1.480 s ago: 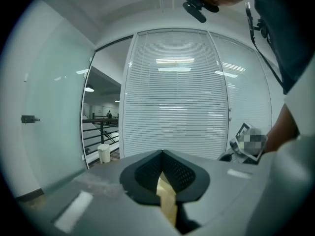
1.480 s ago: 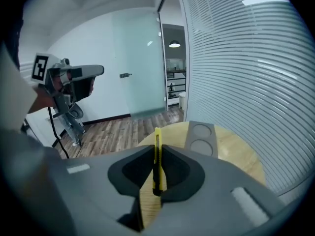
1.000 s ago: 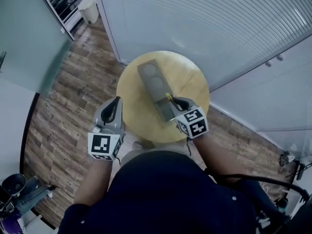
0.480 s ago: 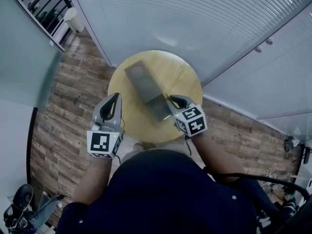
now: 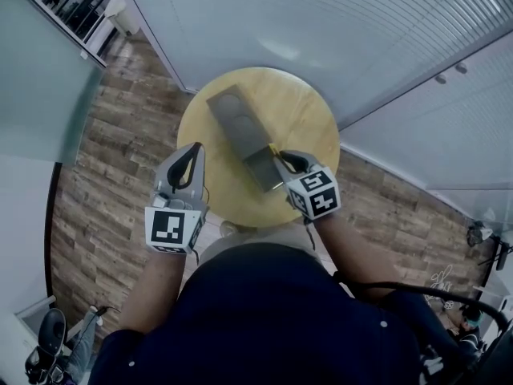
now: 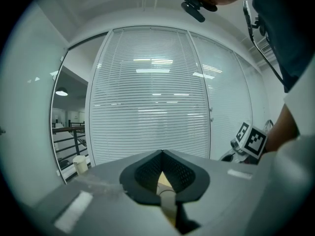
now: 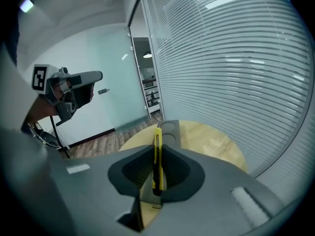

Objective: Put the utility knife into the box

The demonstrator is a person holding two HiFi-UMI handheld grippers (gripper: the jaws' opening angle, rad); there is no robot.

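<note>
A long grey box (image 5: 238, 127) with round recesses lies on the round wooden table (image 5: 304, 119); it also shows in the right gripper view (image 7: 168, 128). My right gripper (image 5: 281, 160) hovers at the box's near end, shut on a yellow utility knife (image 7: 157, 163). The knife stands on edge between the pads and points along the box. My left gripper (image 5: 192, 157) is over the table's left edge, apart from the box. Its jaws (image 6: 161, 154) are shut, tips together, with nothing between them.
The white slatted blinds (image 5: 321, 22) of a glass wall stand behind the table, and white cabinets (image 5: 449, 127) are to the right. Wood flooring (image 5: 120, 151) surrounds the table. A white bin (image 5: 117, 6) stands far left. My torso fills the lower head view.
The left gripper has shifted in over the table's left edge. The right gripper, still shut on the knife, has sunk slightly at the box's near end.
</note>
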